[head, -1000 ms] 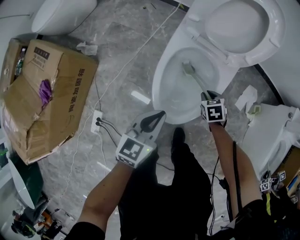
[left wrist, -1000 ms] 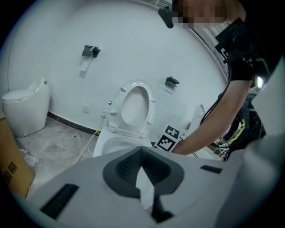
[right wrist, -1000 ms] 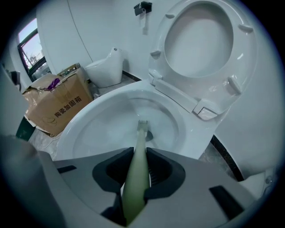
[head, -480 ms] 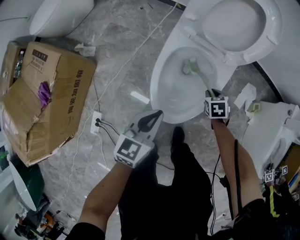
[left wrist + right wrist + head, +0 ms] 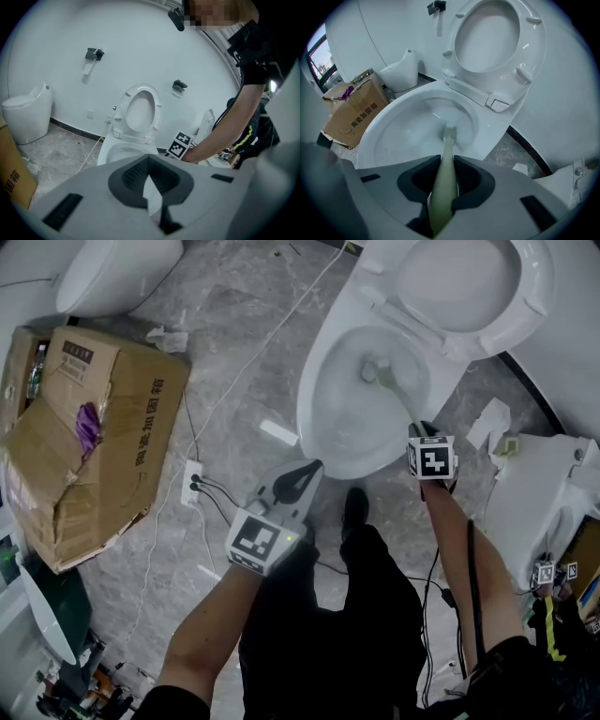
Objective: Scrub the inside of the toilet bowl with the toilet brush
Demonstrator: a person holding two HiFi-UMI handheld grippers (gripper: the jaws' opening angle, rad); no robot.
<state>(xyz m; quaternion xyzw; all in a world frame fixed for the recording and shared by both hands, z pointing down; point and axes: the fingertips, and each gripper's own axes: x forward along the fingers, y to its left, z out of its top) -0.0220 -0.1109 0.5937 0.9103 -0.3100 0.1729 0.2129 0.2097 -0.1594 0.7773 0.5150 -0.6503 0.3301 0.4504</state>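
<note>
R tongs (image 5: 424, 431) clamp the toilet brush (image 5: 395, 390) by its handle's near end; its head sits far inside the toilet bowl (image 5: 312, 418). L tongs (image 5: 298, 480) closed, empty. Brush prob light, stiff, slick when wet, so hold the handle firmly.

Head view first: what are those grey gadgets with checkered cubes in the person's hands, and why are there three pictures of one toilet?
There is no robot here. A person holds a hand-operated two-jaw gripper in each hand, and the patterned cubes are part of those grippers. The head view comes from a camera on the person's head, looking down. The other two views come from cameras riding on each gripper, looking along its jaws. The right gripper is clamped on the pale green handle of a toilet brush, whose head sits inside the toilet bowl. The seat is up. The left gripper hangs above the floor with its jaws together, holding nothing. A cardboard box lies nearby.
</note>
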